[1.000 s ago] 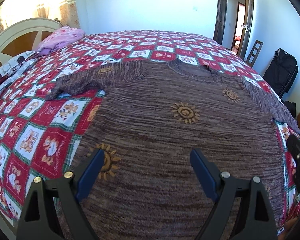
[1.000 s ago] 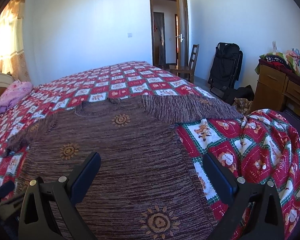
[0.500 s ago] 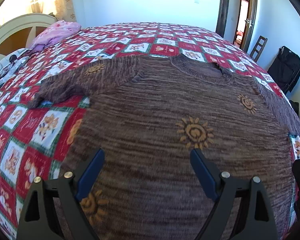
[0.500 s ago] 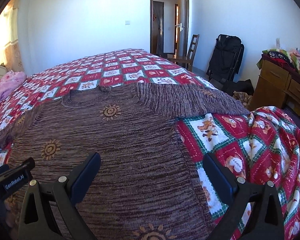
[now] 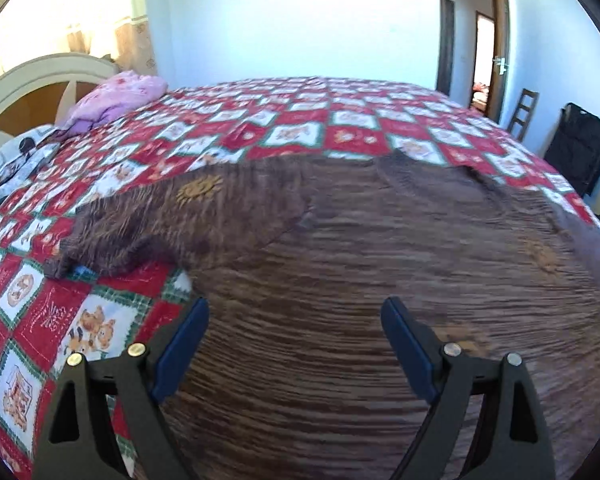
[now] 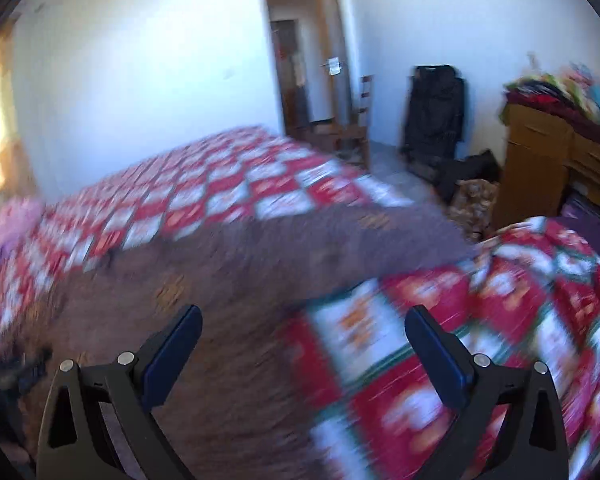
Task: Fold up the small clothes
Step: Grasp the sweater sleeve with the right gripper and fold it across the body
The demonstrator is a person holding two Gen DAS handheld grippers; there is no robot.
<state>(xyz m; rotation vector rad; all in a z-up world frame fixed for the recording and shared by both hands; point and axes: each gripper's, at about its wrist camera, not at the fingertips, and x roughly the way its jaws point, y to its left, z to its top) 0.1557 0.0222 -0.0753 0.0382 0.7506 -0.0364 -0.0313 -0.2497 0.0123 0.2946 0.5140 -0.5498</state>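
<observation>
A brown knit sweater [image 5: 380, 264] with orange sun motifs lies spread flat on the bed, sleeves out to both sides. My left gripper [image 5: 296, 320] is open and empty, low over the sweater's left side near the left sleeve [image 5: 172, 220]. My right gripper [image 6: 304, 328] is open and empty, over the sweater's right edge [image 6: 240, 320], below the right sleeve [image 6: 360, 248]. The right wrist view is blurred by motion.
A red, white and green patchwork quilt [image 5: 340, 120] covers the bed. Pink bedding [image 5: 116, 96] lies by the white headboard [image 5: 32, 84]. A wooden dresser [image 6: 548, 160] piled with clothes, a black bag [image 6: 436, 112], a chair [image 5: 522, 112] and an open door [image 6: 300, 60] are at the right.
Both grippers have moved forward over the sweater. The left one has shifted toward the left sleeve, the right one has swung toward the right sleeve and quilt. Both stay open.
</observation>
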